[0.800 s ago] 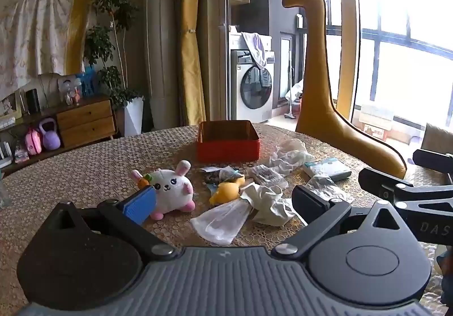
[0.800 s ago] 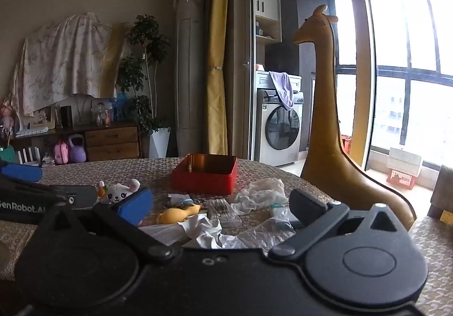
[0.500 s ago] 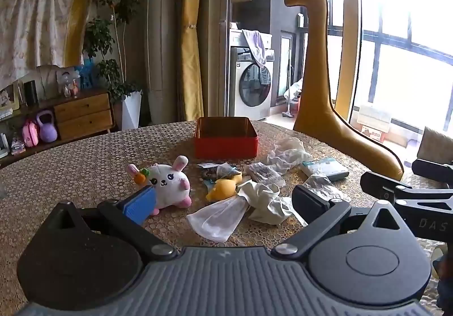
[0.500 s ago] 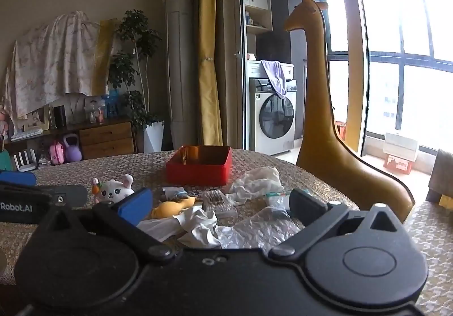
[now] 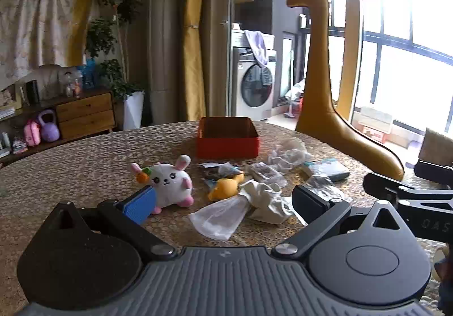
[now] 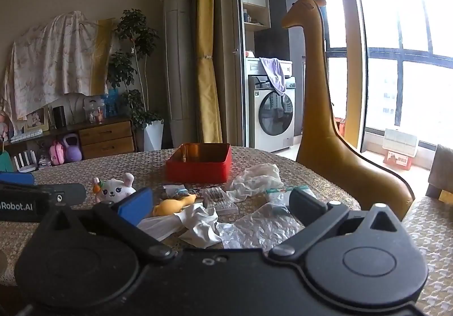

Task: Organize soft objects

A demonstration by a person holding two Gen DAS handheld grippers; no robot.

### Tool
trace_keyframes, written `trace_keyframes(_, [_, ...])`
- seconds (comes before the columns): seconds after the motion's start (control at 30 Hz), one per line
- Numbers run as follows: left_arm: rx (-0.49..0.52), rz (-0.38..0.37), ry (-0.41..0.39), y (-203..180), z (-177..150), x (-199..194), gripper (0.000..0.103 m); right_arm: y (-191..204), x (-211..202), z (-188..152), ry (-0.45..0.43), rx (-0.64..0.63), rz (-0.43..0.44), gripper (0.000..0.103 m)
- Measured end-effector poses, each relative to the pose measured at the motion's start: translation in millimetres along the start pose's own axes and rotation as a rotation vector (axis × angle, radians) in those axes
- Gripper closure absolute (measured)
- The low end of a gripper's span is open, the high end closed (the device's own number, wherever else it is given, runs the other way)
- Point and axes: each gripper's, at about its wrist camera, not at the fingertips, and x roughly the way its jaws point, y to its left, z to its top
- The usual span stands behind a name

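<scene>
A white plush rabbit [image 5: 170, 183] [image 6: 114, 190] holding a carrot lies on the round table, left of a yellow soft toy [image 5: 225, 187] [image 6: 172, 204]. A crumpled white cloth [image 5: 263, 198] [image 6: 201, 224] and a clear bag [image 5: 219, 218] lie in front of them. An open red box [image 5: 228, 140] [image 6: 199, 164] stands behind. My left gripper [image 5: 225, 205] is open, above the near table, with nothing between its fingers. My right gripper [image 6: 220, 207] is open too, to the right of the left one, and holds nothing.
More crumpled plastic [image 5: 287, 151] [image 6: 256, 178], a small clear packet [image 5: 266, 171] and a tissue pack [image 5: 325, 168] lie right of the toys. A tall yellow giraffe figure [image 5: 317, 75] [image 6: 314, 95] stands beyond the table's right edge. Cabinet [image 5: 85, 115] and washing machine [image 6: 271, 115] are far behind.
Both views have shifted a little: the left gripper's view has tilted so the table objects sit slightly lower and closer. Both grippers stay open and nothing on the table has moved.
</scene>
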Motion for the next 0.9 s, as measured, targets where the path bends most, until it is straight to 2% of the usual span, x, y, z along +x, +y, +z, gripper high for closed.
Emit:
trace_keyframes(0.1, [-0.012, -0.035, -0.001, 1.2, -1.1, -0.8, 0.0, 2.0, -2.6, -0.1, -0.003, -0.008, 0.001, 0.0])
trace_keyframes(0.27, [-0.013, -0.016, -0.009, 2.6, -0.4, -2.5, 0.0, 3.9, -5.0, 0.1, -0.004, -0.01, 0.001, 0.0])
trace_keyframes(0.4, [-0.065, -0.087, 0.024, 10.3, -1.5, 1.0, 0.0, 5.0, -5.8, 0.6, -0.002, -0.01, 0.001, 0.0])
trace_keyframes(0.53, [-0.085, -0.065, 0.043, 14.6, -3.0, 3.5, 0.0, 4.3, -5.7, 1.4, -0.003, -0.011, -0.001, 0.0])
trace_keyframes(0.9, [-0.088, -0.07, 0.004, 14.9, -2.6, -3.2, 0.0, 5.2, -7.8, 2.5, -0.006, -0.01, -0.004, 0.0])
